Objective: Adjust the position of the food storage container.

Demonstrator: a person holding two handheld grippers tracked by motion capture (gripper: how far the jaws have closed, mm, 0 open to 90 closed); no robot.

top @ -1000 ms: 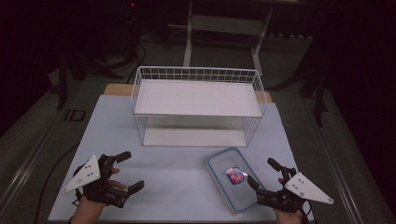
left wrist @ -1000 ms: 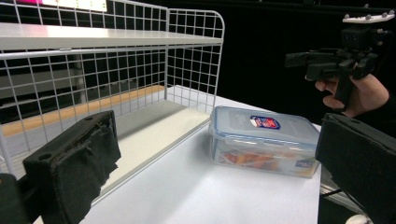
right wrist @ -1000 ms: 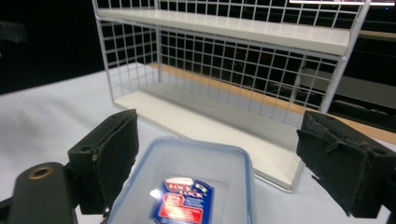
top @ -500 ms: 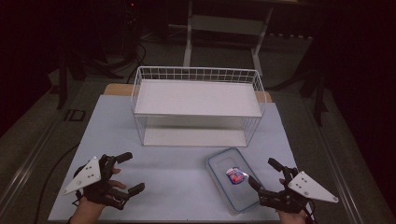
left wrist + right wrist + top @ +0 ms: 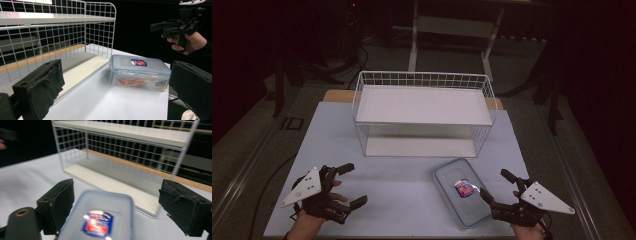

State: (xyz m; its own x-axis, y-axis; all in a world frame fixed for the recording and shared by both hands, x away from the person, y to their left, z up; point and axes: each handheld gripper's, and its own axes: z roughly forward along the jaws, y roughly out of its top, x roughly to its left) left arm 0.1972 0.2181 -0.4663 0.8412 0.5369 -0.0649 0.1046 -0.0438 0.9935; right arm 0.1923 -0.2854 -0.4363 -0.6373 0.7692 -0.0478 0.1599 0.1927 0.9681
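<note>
A clear plastic lidded container (image 5: pixel 460 194) with a blue rim and a red-and-blue label lies on the white table, right of centre near the front. It also shows in the left gripper view (image 5: pixel 139 72) and, blurred, close in the right gripper view (image 5: pixel 99 218). My right gripper (image 5: pixel 493 183) is open just right of it, one fingertip at its near right edge, jaws wide to either side. My left gripper (image 5: pixel 356 184) is open at the front left, well apart from the container, with nothing between its jaws. The right gripper (image 5: pixel 163 27) is seen held in a hand.
A white two-tier wire rack (image 5: pixel 424 105) stands at the back centre, both shelves bare; its lower shelf (image 5: pixel 82 67) opens toward the container. Beyond the table are a dark floor, cables and a metal stand (image 5: pixel 452 25).
</note>
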